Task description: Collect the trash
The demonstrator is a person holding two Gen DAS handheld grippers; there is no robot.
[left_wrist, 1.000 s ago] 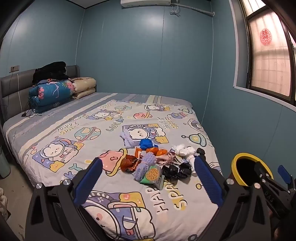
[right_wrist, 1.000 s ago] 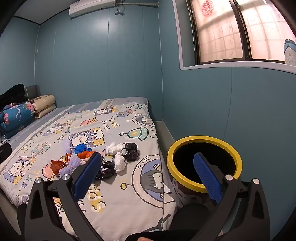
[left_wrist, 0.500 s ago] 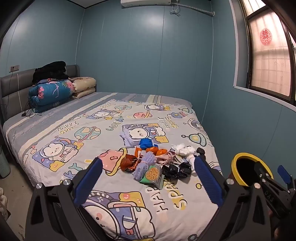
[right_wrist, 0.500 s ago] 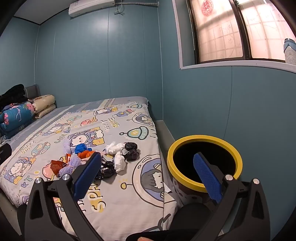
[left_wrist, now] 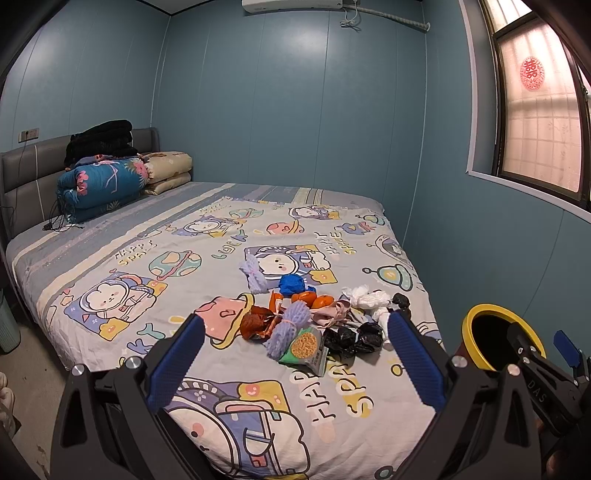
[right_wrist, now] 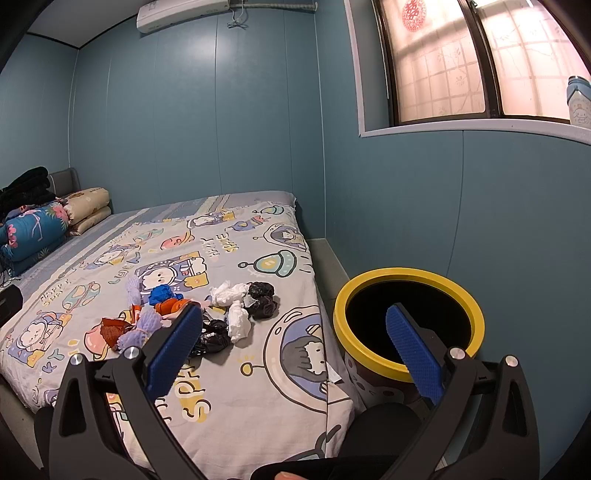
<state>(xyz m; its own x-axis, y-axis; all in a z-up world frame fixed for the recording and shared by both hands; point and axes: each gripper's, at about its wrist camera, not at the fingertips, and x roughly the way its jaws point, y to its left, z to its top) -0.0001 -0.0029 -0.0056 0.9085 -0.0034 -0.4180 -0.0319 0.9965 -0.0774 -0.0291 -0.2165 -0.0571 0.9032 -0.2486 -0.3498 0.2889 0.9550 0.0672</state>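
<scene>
A heap of trash (left_wrist: 314, 321) lies on the bed (left_wrist: 147, 240), toward its foot end and its window-side edge, with folded quilts (left_wrist: 99, 181) stacked far behind it against the headboard (left_wrist: 22, 177). Beside the bed on the floor, in the gap between the mattress and the wall, stands a bin (right_wrist: 408, 321), to the right of the heap. A window (right_wrist: 461, 62) sits in the wall above the bin, and an air conditioner (left_wrist: 291, 4) hangs on the wall beyond the bed.

Cartoon-print bed (left_wrist: 140, 258) with trash pile (left_wrist: 314, 317), folded quilts (left_wrist: 99, 181).
</scene>
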